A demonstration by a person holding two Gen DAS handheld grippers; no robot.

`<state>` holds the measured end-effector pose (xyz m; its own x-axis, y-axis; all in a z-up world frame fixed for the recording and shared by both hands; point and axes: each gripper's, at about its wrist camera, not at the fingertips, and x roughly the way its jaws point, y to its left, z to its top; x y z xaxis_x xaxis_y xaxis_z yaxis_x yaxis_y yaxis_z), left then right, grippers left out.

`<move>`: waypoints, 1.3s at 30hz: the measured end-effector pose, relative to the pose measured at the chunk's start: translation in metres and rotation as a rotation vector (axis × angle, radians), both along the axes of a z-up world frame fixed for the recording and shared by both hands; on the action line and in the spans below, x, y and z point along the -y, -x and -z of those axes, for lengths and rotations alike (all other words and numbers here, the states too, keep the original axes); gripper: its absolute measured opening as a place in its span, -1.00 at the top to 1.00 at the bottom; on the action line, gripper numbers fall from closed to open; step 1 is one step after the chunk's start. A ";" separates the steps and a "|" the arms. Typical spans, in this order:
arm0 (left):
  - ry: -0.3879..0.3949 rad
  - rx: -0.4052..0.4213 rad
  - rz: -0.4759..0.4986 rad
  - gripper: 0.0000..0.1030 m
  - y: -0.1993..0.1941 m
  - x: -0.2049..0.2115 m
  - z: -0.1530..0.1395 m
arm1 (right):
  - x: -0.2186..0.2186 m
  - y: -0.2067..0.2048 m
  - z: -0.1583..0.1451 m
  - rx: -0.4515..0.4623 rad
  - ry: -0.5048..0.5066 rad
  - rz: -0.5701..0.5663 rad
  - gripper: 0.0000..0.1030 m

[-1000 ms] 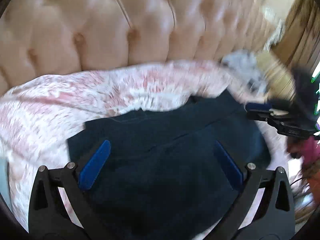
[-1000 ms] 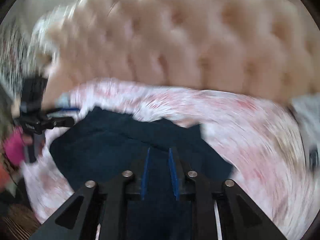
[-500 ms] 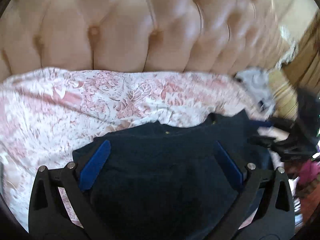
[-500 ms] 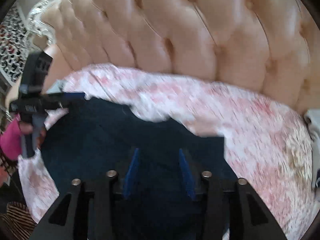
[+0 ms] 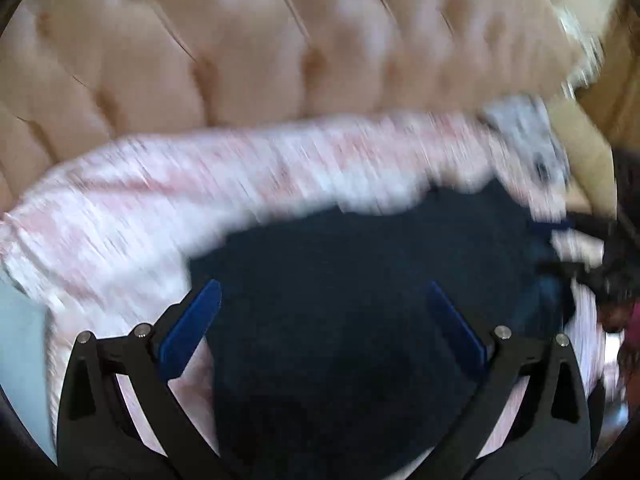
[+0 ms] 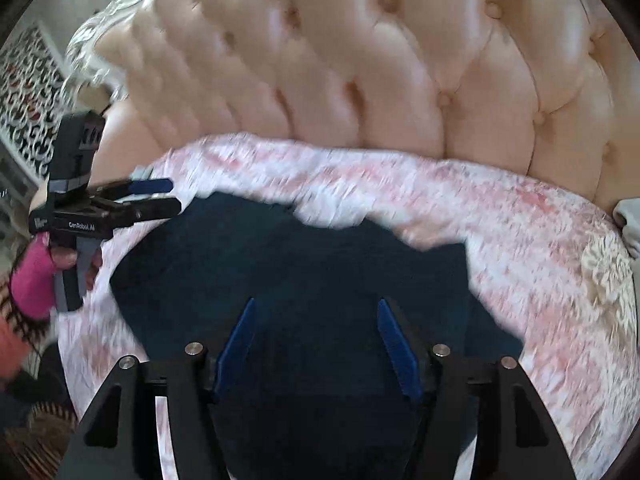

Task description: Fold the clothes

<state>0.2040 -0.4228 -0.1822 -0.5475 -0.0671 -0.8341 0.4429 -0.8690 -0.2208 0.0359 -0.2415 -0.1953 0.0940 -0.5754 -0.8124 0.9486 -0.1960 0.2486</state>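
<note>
A dark navy garment [image 5: 360, 304] lies spread on a pink and white floral bedspread [image 5: 168, 208]; it also shows in the right wrist view [image 6: 304, 272]. My left gripper [image 5: 324, 292] is open and empty, held above the garment's near part. My right gripper [image 6: 316, 304] is open and empty above the garment's near edge. In the right wrist view the left gripper [image 6: 160, 196] hangs open at the garment's left corner. In the left wrist view the right gripper [image 5: 576, 248] is a dark blur at the garment's right edge.
A tufted peach headboard [image 6: 360, 64] rises behind the bed. A grey and white cloth [image 5: 524, 136] lies at the bed's far right corner, next to wooden furniture [image 5: 616, 80]. A patterned black and white screen [image 6: 24, 92] stands at the left.
My right gripper went from nearly shut to wide open, letting go of the garment. The left gripper stayed open. Both cameras shifted; the garment now lies flatter on the bedspread.
</note>
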 end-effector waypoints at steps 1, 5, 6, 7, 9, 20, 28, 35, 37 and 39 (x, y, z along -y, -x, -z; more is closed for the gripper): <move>0.005 0.023 0.008 -0.99 0.001 -0.003 0.007 | -0.005 -0.004 0.004 -0.006 -0.013 -0.004 -0.25; 0.009 0.070 0.006 -0.99 0.003 -0.007 0.027 | -0.017 0.000 0.021 0.029 -0.009 0.019 -0.25; -0.001 0.053 -0.018 -0.99 0.003 0.000 0.027 | -0.017 0.003 0.022 0.044 0.003 0.024 -0.25; -0.017 0.042 -0.044 -0.99 0.004 0.005 0.027 | -0.018 0.007 0.022 0.058 0.013 0.027 -0.24; -0.024 0.012 -0.092 -0.99 0.000 0.008 0.017 | -0.020 0.011 0.020 0.091 0.017 0.045 -0.25; -0.040 -0.060 -0.273 -0.99 -0.092 0.031 -0.003 | -0.118 0.072 0.009 0.278 0.176 0.402 -0.66; -0.108 -0.089 -0.267 -0.99 -0.109 0.027 0.016 | -0.098 0.066 0.035 0.364 0.175 0.377 -0.59; -0.154 -0.095 -0.237 -0.99 -0.095 0.019 0.021 | -0.086 0.056 0.042 0.343 0.128 0.348 -0.41; -0.159 -0.103 -0.230 -0.99 -0.094 0.018 0.021 | -0.089 0.059 0.043 0.372 0.145 0.359 -0.41; -0.165 -0.098 -0.224 -0.99 -0.093 0.017 0.024 | -0.086 0.051 0.041 0.365 0.160 0.315 -0.33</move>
